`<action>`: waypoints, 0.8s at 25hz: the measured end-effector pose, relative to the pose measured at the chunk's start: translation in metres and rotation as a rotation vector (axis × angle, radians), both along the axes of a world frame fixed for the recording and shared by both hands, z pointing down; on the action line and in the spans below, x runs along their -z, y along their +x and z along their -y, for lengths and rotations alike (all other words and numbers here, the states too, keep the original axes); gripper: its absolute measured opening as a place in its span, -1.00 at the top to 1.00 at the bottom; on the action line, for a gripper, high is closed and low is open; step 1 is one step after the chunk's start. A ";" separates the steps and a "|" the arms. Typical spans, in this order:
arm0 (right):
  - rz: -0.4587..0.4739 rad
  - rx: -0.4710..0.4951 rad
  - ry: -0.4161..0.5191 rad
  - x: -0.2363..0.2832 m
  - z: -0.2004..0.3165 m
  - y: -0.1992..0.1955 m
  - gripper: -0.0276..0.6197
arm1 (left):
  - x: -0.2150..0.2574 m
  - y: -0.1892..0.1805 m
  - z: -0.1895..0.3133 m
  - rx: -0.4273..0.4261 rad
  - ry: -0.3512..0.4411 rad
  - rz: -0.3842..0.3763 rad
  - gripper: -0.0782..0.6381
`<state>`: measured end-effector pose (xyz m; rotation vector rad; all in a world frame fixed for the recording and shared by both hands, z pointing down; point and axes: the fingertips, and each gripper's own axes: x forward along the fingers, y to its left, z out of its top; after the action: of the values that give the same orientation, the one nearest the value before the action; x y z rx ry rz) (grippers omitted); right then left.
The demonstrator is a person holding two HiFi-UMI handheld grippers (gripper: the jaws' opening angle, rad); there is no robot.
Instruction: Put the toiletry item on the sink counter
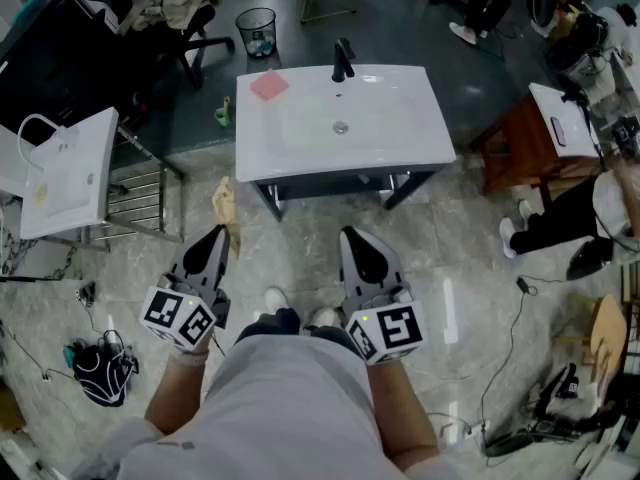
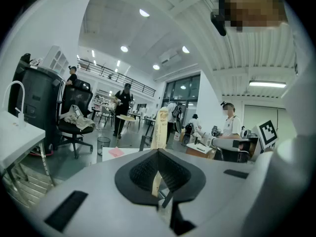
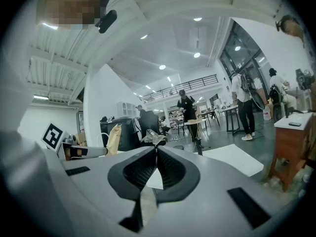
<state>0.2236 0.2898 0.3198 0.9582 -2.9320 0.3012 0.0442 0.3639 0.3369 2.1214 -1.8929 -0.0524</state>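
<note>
Nearest to us, we hold both tools out roughly level ahead of our body, short of the white rectangular ceramic sink counter [image 1: 410, 140]. The left gripper [image 1: 218, 234] has its fingers pressed tight on the lower end of a flat cream-coloured toiletry tube [image 1: 224, 202]. The tube stands up past the tips, just short of the counter's near left corner. We judge that it is pinched by its thin end so that the rest can be laid down freely. The tube hangs over the floor, not yet above the surface. The right gripper [image 1: 350, 236], in front of the counter's near edge, has its fingers closed together on nothing and seems idle for this step. On the surface, a flat pink square [image 1: 268, 86] lies at the far left corner. A black faucet [image 1: 343, 60] stands at the far edge behind the basin's drain [image 1: 341, 127], so the bare flanks look open for the tube. Any print on the tube is too blurred to read, and its gripped end is hidden between the fingers. We cannot tell what the pink square is.
</note>
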 end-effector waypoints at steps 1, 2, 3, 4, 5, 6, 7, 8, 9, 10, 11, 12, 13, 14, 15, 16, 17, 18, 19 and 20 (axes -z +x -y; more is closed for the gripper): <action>0.002 -0.001 0.002 0.001 -0.001 0.003 0.83 | 0.001 0.003 -0.002 0.002 -0.001 0.001 0.73; 0.004 -0.001 0.003 0.002 -0.001 0.007 0.83 | 0.001 0.006 -0.003 0.004 -0.003 0.001 0.73; 0.006 -0.001 0.005 0.003 -0.002 0.010 0.83 | 0.002 0.009 -0.004 0.005 -0.003 -0.001 0.73; 0.008 -0.002 0.006 0.004 -0.002 0.013 0.83 | 0.003 0.012 -0.005 0.006 -0.002 -0.005 0.73; 0.011 -0.002 0.008 0.005 -0.003 0.016 0.83 | 0.004 0.015 -0.005 0.007 0.000 -0.009 0.73; 0.014 -0.002 0.010 0.006 -0.003 0.019 0.83 | 0.005 0.018 -0.006 0.009 0.001 -0.009 0.73; 0.017 -0.002 0.011 0.006 -0.003 0.023 0.84 | 0.006 0.021 -0.006 0.010 0.002 -0.006 0.73; 0.021 -0.002 0.012 0.007 -0.003 0.027 0.83 | 0.007 0.026 -0.006 0.011 0.003 -0.002 0.73; 0.026 -0.001 0.013 0.008 -0.002 0.032 0.83 | 0.009 0.030 -0.005 0.012 0.004 0.003 0.73; 0.034 0.002 0.013 0.009 -0.001 0.038 0.83 | 0.011 0.035 -0.003 0.015 0.005 0.007 0.73; 0.045 0.007 0.010 0.009 0.001 0.044 0.83 | 0.012 0.040 -0.002 0.019 0.007 0.010 0.73; 0.057 0.011 0.004 0.009 0.002 0.050 0.83 | 0.014 0.045 0.000 0.023 0.008 0.012 0.73; 0.067 0.015 -0.003 0.008 0.002 0.056 0.83 | 0.015 0.049 0.000 0.028 0.009 0.013 0.73; 0.072 0.017 -0.008 0.006 0.001 0.062 0.83 | 0.015 0.053 0.000 0.033 0.010 0.014 0.73; 0.072 0.020 -0.010 0.004 0.000 0.067 0.83 | 0.015 0.056 -0.002 0.039 0.011 0.015 0.73; 0.070 0.021 -0.010 0.002 -0.001 0.072 0.83 | 0.015 0.058 -0.002 0.046 0.013 0.017 0.73; 0.068 0.021 -0.011 0.000 -0.001 0.075 0.83 | 0.014 0.058 -0.002 0.053 0.014 0.017 0.73; 0.067 0.019 -0.014 -0.002 0.000 0.078 0.83 | 0.013 0.058 -0.002 0.059 0.013 0.016 0.73; 0.069 0.015 -0.018 -0.004 0.001 0.080 0.83 | 0.011 0.058 -0.001 0.063 0.013 0.013 0.73; 0.069 0.012 -0.022 -0.005 0.001 0.081 0.83 | 0.010 0.057 0.001 0.067 0.012 0.010 0.73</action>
<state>0.3051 0.2884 0.3251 0.9463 -2.9880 0.3733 0.1013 0.3632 0.3273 2.0700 -1.9739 -0.0677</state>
